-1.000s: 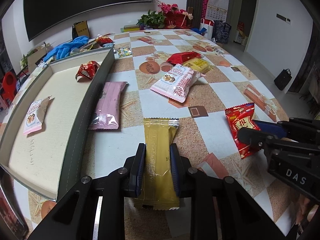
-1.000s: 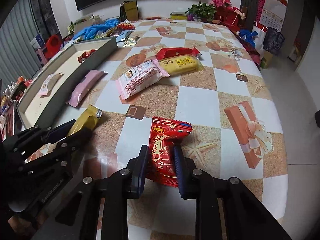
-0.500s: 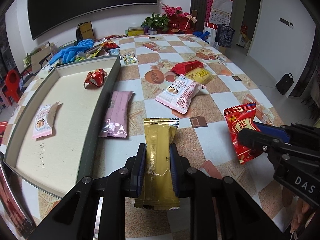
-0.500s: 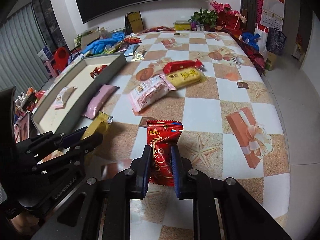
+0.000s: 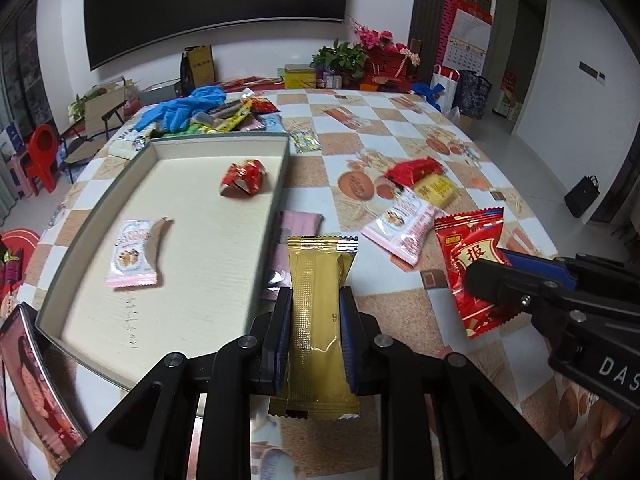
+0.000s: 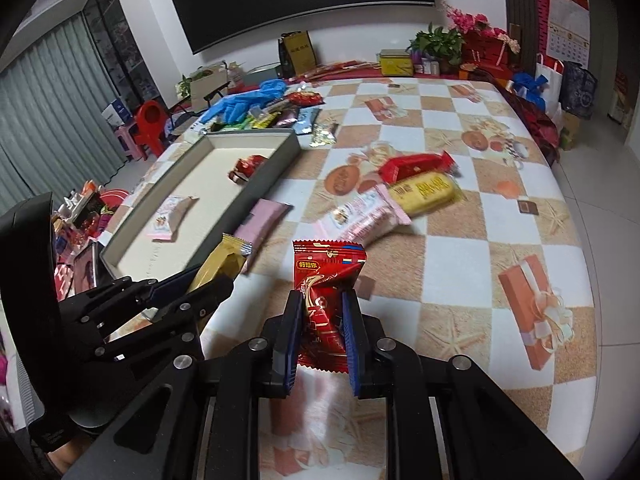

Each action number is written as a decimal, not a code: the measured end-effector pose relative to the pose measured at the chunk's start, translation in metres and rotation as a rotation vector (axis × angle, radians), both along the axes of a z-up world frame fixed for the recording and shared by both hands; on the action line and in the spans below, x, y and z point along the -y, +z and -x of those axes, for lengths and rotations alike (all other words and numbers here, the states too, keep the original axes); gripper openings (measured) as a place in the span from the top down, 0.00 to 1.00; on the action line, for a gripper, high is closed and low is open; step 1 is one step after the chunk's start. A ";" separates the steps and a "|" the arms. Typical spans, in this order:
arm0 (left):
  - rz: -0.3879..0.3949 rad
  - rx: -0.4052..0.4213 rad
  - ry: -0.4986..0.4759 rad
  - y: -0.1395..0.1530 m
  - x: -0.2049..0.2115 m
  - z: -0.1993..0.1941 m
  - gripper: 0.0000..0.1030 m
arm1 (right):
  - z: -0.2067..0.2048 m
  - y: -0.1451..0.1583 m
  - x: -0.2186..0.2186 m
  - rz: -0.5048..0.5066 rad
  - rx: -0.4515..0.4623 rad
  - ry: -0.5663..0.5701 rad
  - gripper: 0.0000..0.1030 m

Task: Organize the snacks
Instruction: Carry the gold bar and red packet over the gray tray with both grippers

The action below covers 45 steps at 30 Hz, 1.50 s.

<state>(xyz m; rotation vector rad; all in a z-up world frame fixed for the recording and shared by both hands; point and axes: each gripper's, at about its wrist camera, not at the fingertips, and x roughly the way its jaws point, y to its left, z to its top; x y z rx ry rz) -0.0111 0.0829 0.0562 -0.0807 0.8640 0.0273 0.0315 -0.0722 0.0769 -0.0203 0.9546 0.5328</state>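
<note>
My left gripper (image 5: 315, 300) is shut on a gold snack packet (image 5: 318, 320) and holds it above the table, just right of the grey tray (image 5: 276, 208). My right gripper (image 6: 322, 308) is shut on a red snack packet (image 6: 326, 280), also lifted off the table; it shows in the left wrist view (image 5: 472, 264) too. The tray (image 6: 280, 160) holds a crumpled red wrapper (image 5: 243, 178) and a pink-and-white packet (image 5: 134, 252). A pink packet (image 6: 262, 222) lies beside the tray's right wall.
On the checked tablecloth lie a pink-white packet (image 6: 366, 216), a yellow packet (image 6: 426, 192) and a long red packet (image 6: 416, 164). Blue gloves (image 6: 244, 100) and several loose snacks sit behind the tray. Flowers and boxes (image 6: 460, 46) stand at the far edge.
Both grippers have risen with their packets, lifting them off the table. The view now looks down on the tray from higher up and nearer it.
</note>
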 end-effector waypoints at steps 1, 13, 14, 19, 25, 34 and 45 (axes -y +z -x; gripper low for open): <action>0.003 0.003 0.009 0.002 -0.005 -0.001 0.76 | -0.002 0.002 -0.005 -0.007 0.000 0.008 0.80; 0.100 -0.010 0.149 0.018 -0.076 -0.010 0.76 | -0.016 0.017 -0.069 -0.028 -0.003 0.113 0.80; 0.109 -0.012 0.165 0.020 -0.084 -0.011 0.76 | -0.018 0.019 -0.073 -0.034 -0.004 0.119 0.80; 0.163 -0.024 0.225 0.025 -0.121 -0.018 0.76 | -0.024 0.027 -0.094 -0.048 -0.010 0.149 0.80; 0.188 -0.036 0.243 0.027 -0.144 -0.030 0.76 | -0.039 0.026 -0.113 -0.083 -0.052 0.162 0.80; 0.121 -0.072 0.268 0.016 -0.156 -0.057 0.76 | -0.061 0.022 -0.142 -0.061 -0.066 0.178 0.80; 0.076 -0.126 0.278 0.000 -0.165 -0.078 0.76 | -0.086 0.010 -0.169 -0.009 -0.086 0.192 0.80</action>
